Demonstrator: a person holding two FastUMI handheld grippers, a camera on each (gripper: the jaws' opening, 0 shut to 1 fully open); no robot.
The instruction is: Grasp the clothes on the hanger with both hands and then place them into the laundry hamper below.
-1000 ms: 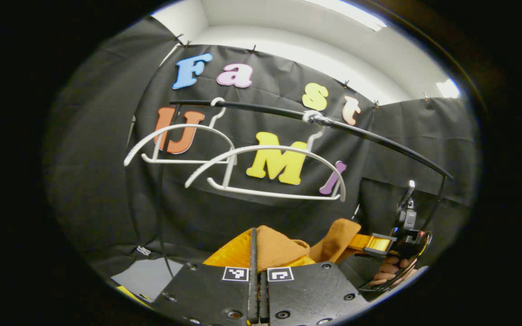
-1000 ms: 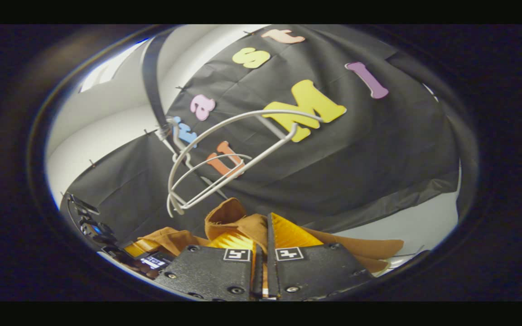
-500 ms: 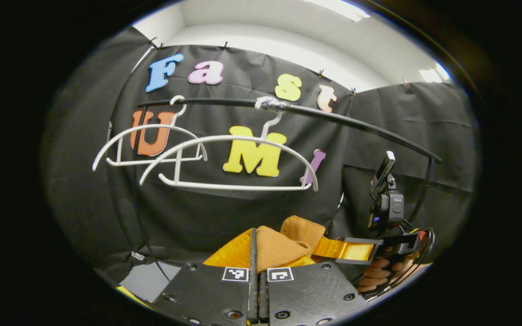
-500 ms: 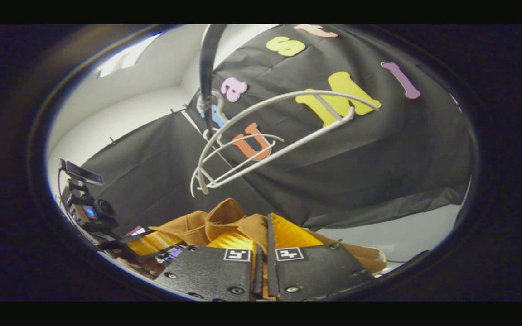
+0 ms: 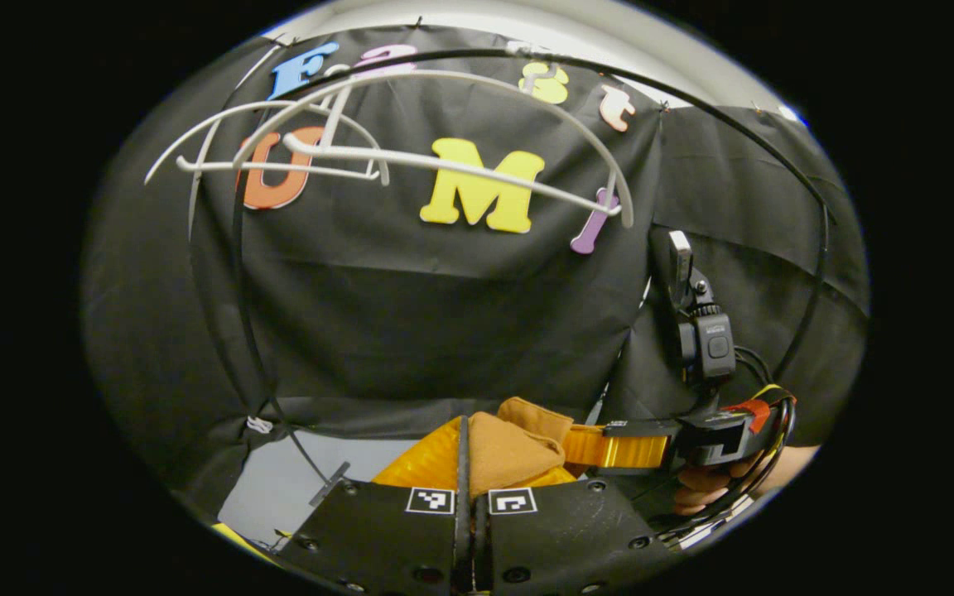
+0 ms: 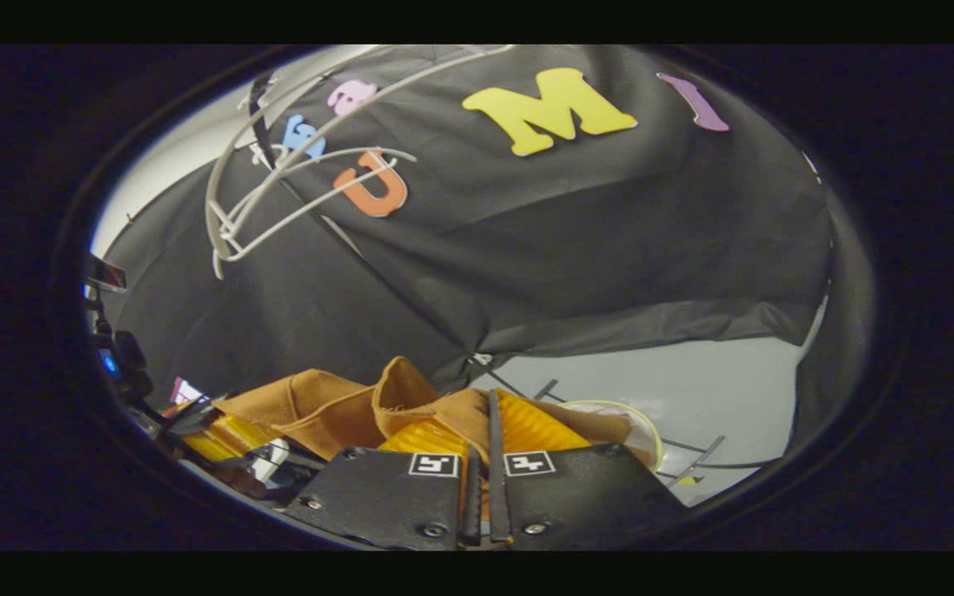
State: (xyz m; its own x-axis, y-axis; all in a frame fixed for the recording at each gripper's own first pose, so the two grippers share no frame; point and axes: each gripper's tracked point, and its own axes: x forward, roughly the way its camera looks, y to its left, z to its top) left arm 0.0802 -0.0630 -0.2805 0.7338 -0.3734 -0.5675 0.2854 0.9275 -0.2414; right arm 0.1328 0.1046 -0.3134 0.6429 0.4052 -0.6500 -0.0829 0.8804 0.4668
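Clothes [image 5: 502, 447] pinched between both grippers' fingers [image 6: 527, 426].

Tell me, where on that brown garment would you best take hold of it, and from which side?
Grip a bunched fold near each end of the brown garment, one tool per side, coming in level. Soft cloth gathers into thick folds that fingers can pinch. Here the left tool and right tool each clamp such a fold, the cloth slung between them below the bare hangers.
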